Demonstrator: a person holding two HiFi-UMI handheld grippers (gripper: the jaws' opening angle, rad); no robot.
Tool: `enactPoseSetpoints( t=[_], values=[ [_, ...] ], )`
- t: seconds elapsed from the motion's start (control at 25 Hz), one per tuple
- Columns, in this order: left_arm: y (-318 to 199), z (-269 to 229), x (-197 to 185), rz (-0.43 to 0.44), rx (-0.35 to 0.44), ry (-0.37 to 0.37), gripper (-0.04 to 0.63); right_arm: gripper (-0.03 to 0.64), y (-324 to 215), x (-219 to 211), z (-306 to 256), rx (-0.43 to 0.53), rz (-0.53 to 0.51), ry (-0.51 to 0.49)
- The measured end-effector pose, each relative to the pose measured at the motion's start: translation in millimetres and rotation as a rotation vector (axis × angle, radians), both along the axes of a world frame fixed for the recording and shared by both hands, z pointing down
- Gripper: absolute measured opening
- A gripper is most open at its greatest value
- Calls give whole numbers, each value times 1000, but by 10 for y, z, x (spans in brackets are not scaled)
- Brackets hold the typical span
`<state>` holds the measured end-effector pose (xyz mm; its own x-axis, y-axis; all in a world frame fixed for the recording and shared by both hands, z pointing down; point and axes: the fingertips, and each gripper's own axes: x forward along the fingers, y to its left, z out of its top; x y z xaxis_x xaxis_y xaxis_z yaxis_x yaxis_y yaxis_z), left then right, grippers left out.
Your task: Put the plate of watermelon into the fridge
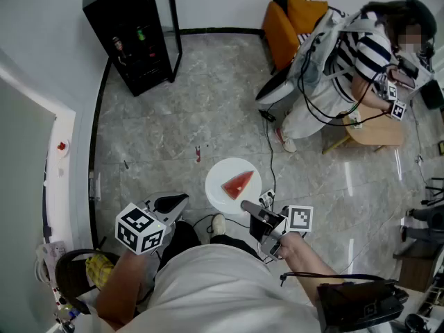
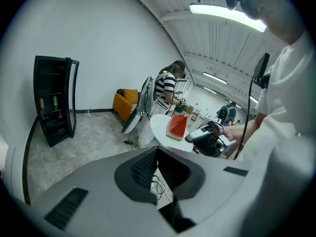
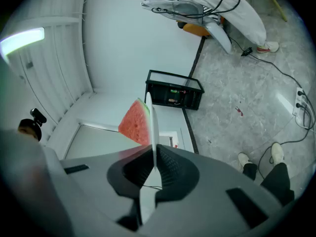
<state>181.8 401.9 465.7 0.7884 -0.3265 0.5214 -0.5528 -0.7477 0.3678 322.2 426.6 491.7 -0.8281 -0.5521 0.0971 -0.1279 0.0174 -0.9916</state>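
A wide stretch of bare marble floor [image 1: 166, 116] lies between the person holding the tongs and the black fridge [image 1: 135, 37], which stands against the far wall in the corner. Its glass door [image 1: 173, 19] is swung open, so the front is free. A white ledge [image 1: 62, 158] borders the floor on the left. To the right, a thin cable [image 1: 270, 144] runs across the floor toward a seated person [image 1: 361, 61] in a striped top beside an orange chair [image 1: 295, 19], well apart from the path to the fridge.

Inside the fridge, a few small items stand on the shelves, one green and one reddish; what they are is too small to tell.

The white plate [image 1: 220, 186] carries a single wedge of watermelon [image 1: 238, 184] and hangs over the floor in front of the person, far from the fridge. The right tongs [image 1: 248, 209] are closed on the near rim of the plate, which runs edge-on between the pads in the right gripper view. The left tongs [image 1: 173, 203] hang beside the plate without touching it, tips together and nothing between them.
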Motion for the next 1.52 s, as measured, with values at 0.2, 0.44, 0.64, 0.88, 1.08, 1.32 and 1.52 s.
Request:
enactPoseSetpoints(
  t=[0.2,0.44,0.64,0.88,1.08,1.32,1.52],
  values=[
    [56,-12,-26,-14,10,-13,12,23,17,-52,-24,0,-29,6],
    [-8,-17,-62,-70,4,-33,12,23,-249,-51,-5,7,-83,13],
    [-158,-62,-257,-118,10,-22,12,23,-565,-258,31,13,-133,36],
    [-691,93,-609,-121,-2,-14,12,23,-1207,-678,78,15,-150,45],
    [-1547,150,-987,-108,-1,15,12,23,-1976,-1071,42,15,-130,63],
    [-2543,5,-1590,-56,18,5,12,23,-2993,-1657,-83,35,-97,75],
    [-3241,-27,-2016,-57,53,-18,12,23,-3751,-2044,9,24,-79,82]
  ],
)
